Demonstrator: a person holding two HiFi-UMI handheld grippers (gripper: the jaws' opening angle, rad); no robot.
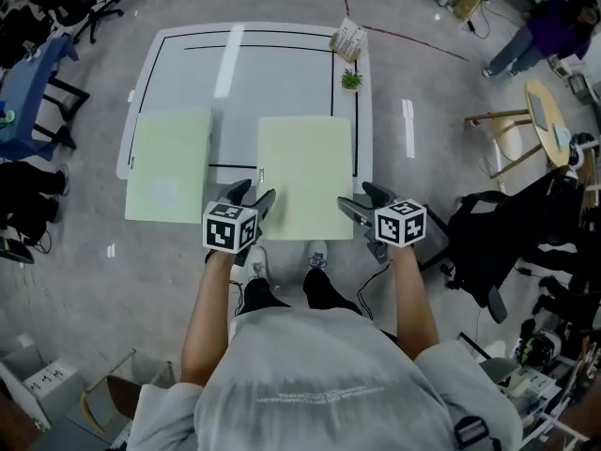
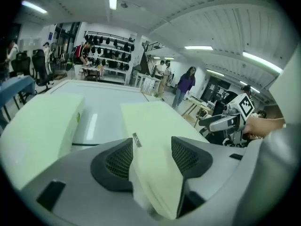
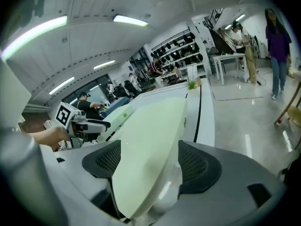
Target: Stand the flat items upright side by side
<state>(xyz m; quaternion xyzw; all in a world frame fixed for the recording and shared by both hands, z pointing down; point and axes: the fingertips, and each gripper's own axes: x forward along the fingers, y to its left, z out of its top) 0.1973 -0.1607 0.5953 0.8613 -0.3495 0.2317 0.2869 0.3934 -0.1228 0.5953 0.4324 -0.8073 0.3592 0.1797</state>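
Two pale green flat items lie flat on the white table (image 1: 272, 73). The left item (image 1: 169, 163) (image 2: 42, 121) lies apart from both grippers. The right item (image 1: 305, 177) reaches the table's near edge. Its near-left corner (image 2: 155, 121) sits between the jaws of my left gripper (image 1: 252, 198) (image 2: 151, 149), which stand open around it. Its near-right corner (image 3: 150, 126) sits between the jaws of my right gripper (image 1: 362, 200) (image 3: 149, 157), open wide with a gap beside one pad. Each gripper shows in the other's view: the right gripper (image 2: 221, 123) and the left gripper (image 3: 94, 125).
A small potted plant (image 1: 351, 80) and a small packet (image 1: 348, 38) stand at the table's far right corner. A blue table (image 1: 28, 73) is at the left, a round wooden table (image 1: 549, 120) and dark chairs (image 1: 507, 242) at the right. People stand in the background.
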